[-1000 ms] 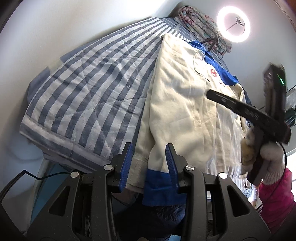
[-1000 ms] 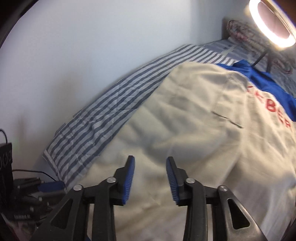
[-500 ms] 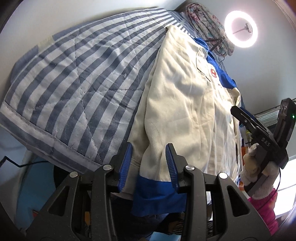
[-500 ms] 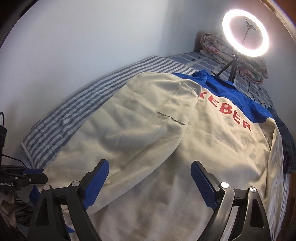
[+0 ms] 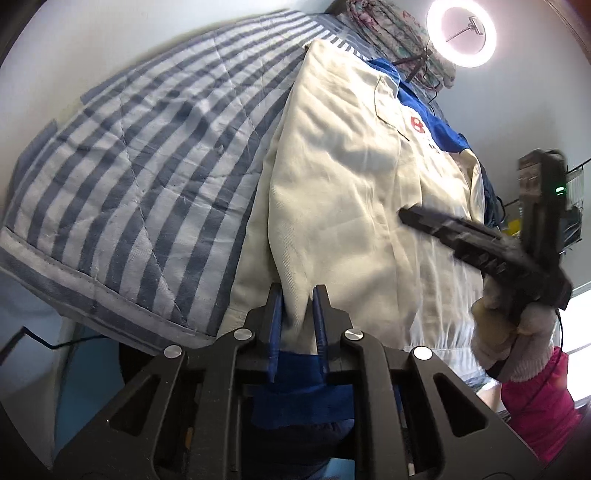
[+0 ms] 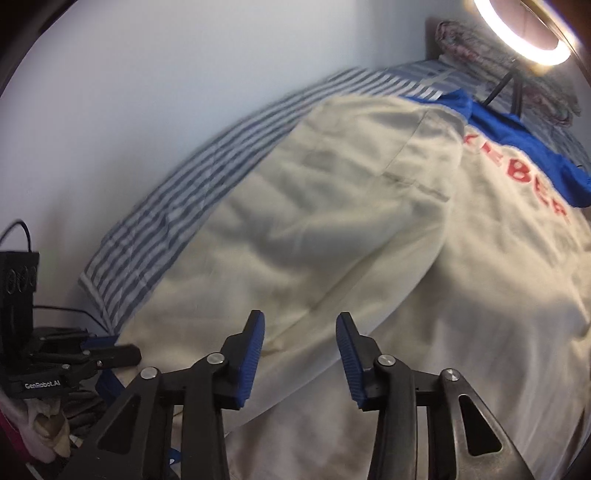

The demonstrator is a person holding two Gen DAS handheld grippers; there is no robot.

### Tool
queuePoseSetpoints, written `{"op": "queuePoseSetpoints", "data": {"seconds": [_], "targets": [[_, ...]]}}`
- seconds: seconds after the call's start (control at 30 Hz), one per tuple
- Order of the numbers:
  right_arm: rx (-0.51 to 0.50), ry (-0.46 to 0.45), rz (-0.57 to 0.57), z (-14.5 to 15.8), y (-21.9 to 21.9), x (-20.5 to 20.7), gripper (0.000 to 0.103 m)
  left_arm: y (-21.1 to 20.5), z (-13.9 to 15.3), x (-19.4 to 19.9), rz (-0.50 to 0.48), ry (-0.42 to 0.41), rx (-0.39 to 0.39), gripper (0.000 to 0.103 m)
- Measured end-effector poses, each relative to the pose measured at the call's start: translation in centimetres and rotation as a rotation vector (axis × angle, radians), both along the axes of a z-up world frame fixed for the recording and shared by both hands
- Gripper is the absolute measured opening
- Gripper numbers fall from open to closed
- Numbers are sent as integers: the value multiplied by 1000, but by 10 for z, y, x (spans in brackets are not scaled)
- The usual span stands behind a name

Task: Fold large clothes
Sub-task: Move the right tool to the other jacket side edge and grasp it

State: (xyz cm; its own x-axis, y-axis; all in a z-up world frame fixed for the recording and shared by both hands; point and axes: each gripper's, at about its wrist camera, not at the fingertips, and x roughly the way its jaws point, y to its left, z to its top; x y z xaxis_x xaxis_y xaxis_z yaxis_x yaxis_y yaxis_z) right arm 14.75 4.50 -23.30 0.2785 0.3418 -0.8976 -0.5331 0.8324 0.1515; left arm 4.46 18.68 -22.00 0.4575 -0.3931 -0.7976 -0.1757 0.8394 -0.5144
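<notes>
A large cream work jacket (image 5: 351,166) with a blue collar and red lettering lies spread on the bed, also filling the right wrist view (image 6: 332,221). Its sleeve (image 5: 295,258) is folded lengthwise over the body, and the blue cuff (image 5: 299,402) hangs off the near edge. My left gripper (image 5: 297,291) is closing, with a bunch of that sleeve pinched between its blue pads just above the cuff. My right gripper (image 6: 300,321) hovers low over the jacket's body, beside the sleeve's edge. Its jaws are closing, and nothing is between them.
A blue-and-white striped quilt (image 5: 129,166) covers the bed left of the jacket, against a pale wall. A lit ring light (image 5: 461,33) on a stand and folded floral bedding (image 5: 388,26) sit at the head. A white-gloved hand (image 5: 517,332) holds the right gripper.
The left jaws have narrowed onto the sleeve. The right gripper opened wide half a second ago, then sank closer to the jacket and narrowed again.
</notes>
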Motion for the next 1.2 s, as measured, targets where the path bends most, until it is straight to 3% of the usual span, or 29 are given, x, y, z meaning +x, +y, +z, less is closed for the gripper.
{"op": "queuePoseSetpoints", "data": {"seconds": [0.07,0.13,0.17,0.2,0.43,0.57,0.63,0.7,0.8,1.0,1.1,1.17,1.2], "targets": [[-32,12,27,-12,8,-5,37,4,6,-4,23,-23,22,15],[-62,18,40,-23,12,-10,37,9,9,-4,42,-30,46,32],[-61,15,38,-25,12,-12,37,14,10,-4,60,-37,42,50],[-54,15,32,-25,11,-12,38,18,9,-5,75,-41,34,61],[38,79,5,-18,-1,-9,39,40,-24,2,128,56,-169,61],[58,97,2,-17,-2,-9,39,33,-24,6,92,54,-184,61],[55,99,3,-17,-2,-9,39,27,-23,5,79,57,-161,59],[50,98,5,-18,-1,-9,39,21,-19,5,70,58,-97,40],[56,104,1,-20,0,-5,39,21,-15,3,74,46,-94,15],[109,150,-43,-18,-6,7,42,3,18,-5,25,-65,-4,11],[124,145,-80,-6,-9,18,58,-7,31,-7,-4,-108,25,9],[134,127,-96,5,-8,27,76,-15,38,-6,-22,-130,39,8],[145,121,-100,12,-5,33,79,-19,40,-4,-29,-135,38,8]]}}
